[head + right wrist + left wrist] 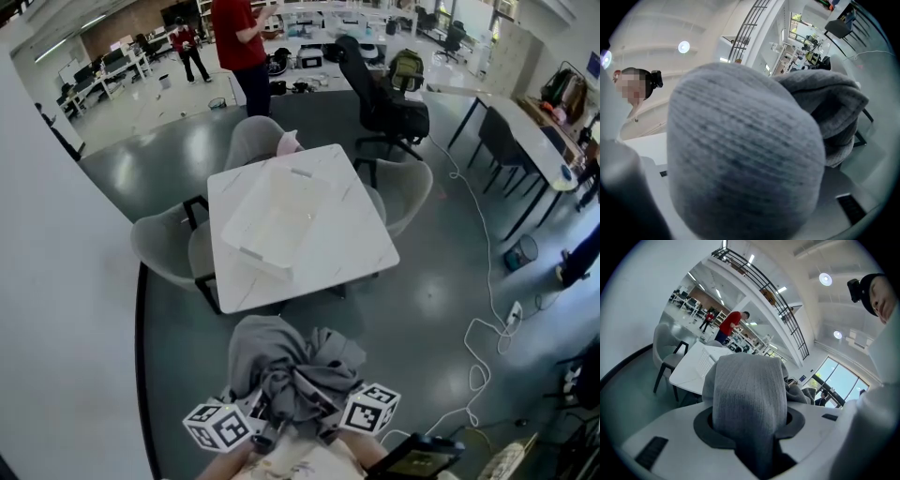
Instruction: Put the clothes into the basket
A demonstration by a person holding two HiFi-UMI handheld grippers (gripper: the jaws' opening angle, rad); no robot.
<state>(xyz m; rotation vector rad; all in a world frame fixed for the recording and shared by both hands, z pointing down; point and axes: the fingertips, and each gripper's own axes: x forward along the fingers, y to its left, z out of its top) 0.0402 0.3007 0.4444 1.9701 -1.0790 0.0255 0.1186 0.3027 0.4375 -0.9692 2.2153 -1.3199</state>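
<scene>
Mid-carry: my left gripper (253, 422) and right gripper (337, 417) both have fingers clamped on the bunched grey knit garment (295, 366), well short of the tabletop (361, 253), so next I gotta reach over the white basket (253, 255) there and let go

You see the clothes (295, 370) grey, fine ribbed knit. Basket (248, 253) white; table (361, 248) white; chairs (164, 248) pale grey; floor (441, 309) dark grey-green. Your marker cubes (217, 427): black-and-white squares.
</scene>
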